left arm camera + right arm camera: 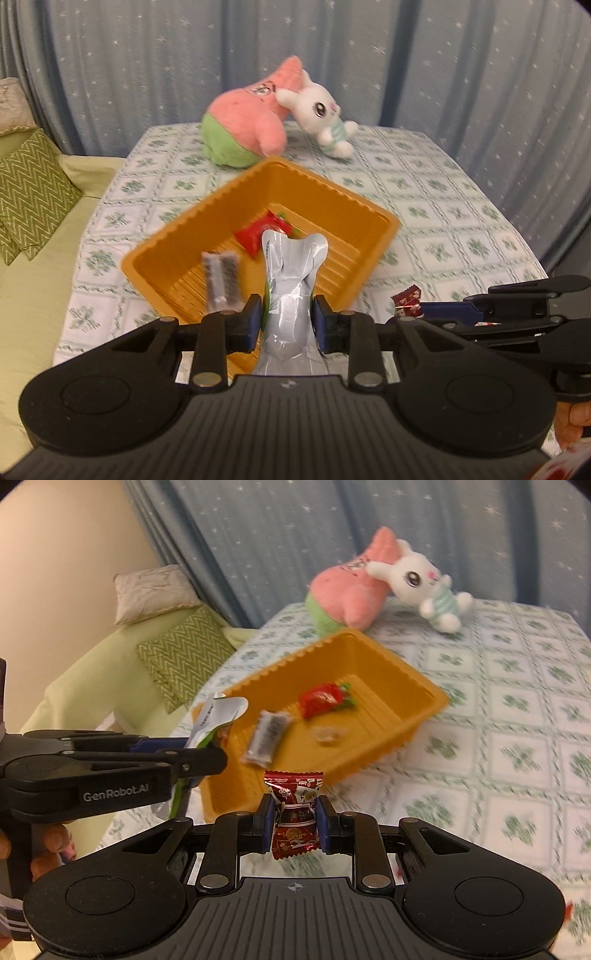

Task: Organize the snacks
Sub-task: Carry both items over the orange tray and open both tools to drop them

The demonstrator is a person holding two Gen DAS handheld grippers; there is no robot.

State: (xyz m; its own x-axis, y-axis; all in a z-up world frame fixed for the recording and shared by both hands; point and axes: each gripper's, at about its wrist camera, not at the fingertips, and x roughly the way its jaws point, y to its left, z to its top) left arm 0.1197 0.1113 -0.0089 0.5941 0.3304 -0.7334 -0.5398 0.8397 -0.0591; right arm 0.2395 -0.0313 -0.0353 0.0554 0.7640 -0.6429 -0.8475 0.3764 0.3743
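An orange plastic tray (306,181) (428,686) sits on the table and holds a bright red wrapper (264,232) (321,698), a dark snack bar (221,277) (267,734) and a small clear-wrapped sweet (327,734). My left gripper (287,317) (207,751) is shut on a silver pouch (293,288) (218,716), held above the tray's near left side. My right gripper (294,821) (439,308) is shut on a dark red candy packet (295,812) (406,301), just short of the tray's near edge.
A pink and green plush (243,125) (345,590) and a white rabbit plush (321,110) (424,583) lie behind the tray. The table has a green floral cloth (443,206) (517,720). A green sofa with cushions (29,195) (177,661) stands to the left, starry curtains behind.
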